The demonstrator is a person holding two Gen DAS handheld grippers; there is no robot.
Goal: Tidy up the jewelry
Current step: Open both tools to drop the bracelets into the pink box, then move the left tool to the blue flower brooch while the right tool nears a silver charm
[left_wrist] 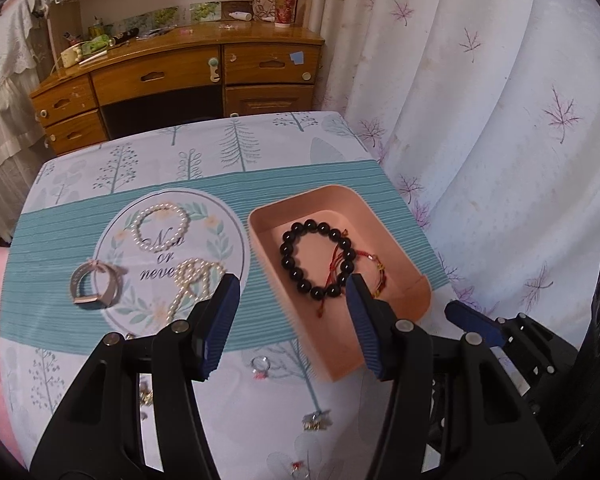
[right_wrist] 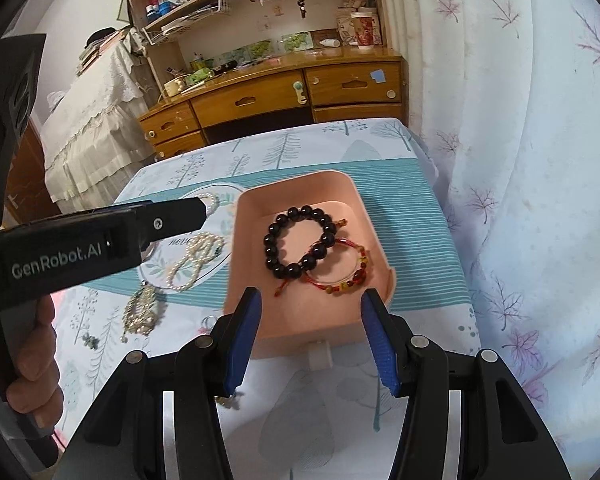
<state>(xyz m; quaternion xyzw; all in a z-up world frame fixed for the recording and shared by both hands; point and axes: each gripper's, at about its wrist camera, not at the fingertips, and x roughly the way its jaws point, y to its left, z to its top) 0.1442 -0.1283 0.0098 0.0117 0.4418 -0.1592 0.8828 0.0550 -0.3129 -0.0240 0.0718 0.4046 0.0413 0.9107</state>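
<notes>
Two bracelets already lie in the pink tray (left_wrist: 384, 208): a dark bead bracelet (left_wrist: 318, 258) and a red cord bracelet (left_wrist: 364, 268), touching each other.

In the left wrist view, the left gripper (left_wrist: 292, 292) hangs above the table with its jaws wide apart and nothing between them. The tangled pearl strand (left_wrist: 194, 280) lies just left of its left finger, its long axis running from near to far, roughly in line with the fingers. Farther off sit a round pearl bracelet (left_wrist: 160, 226) and a metal bangle (left_wrist: 96, 286); a small ring (left_wrist: 260, 366) lies on the tablecloth (left_wrist: 260, 140) beneath the gripper. The pearl strand looks like the likely next pick, and the left side is nearer to it.

In the right wrist view, the right gripper (right_wrist: 310, 308) is also spread wide and empty, poised over the near edge of the tray. Every loose piece lies to its left, past the left gripper's body. A gold-coloured piece (right_wrist: 142, 310), perhaps a chain, though the view is too blurred to tell, lies near the strand.
</notes>
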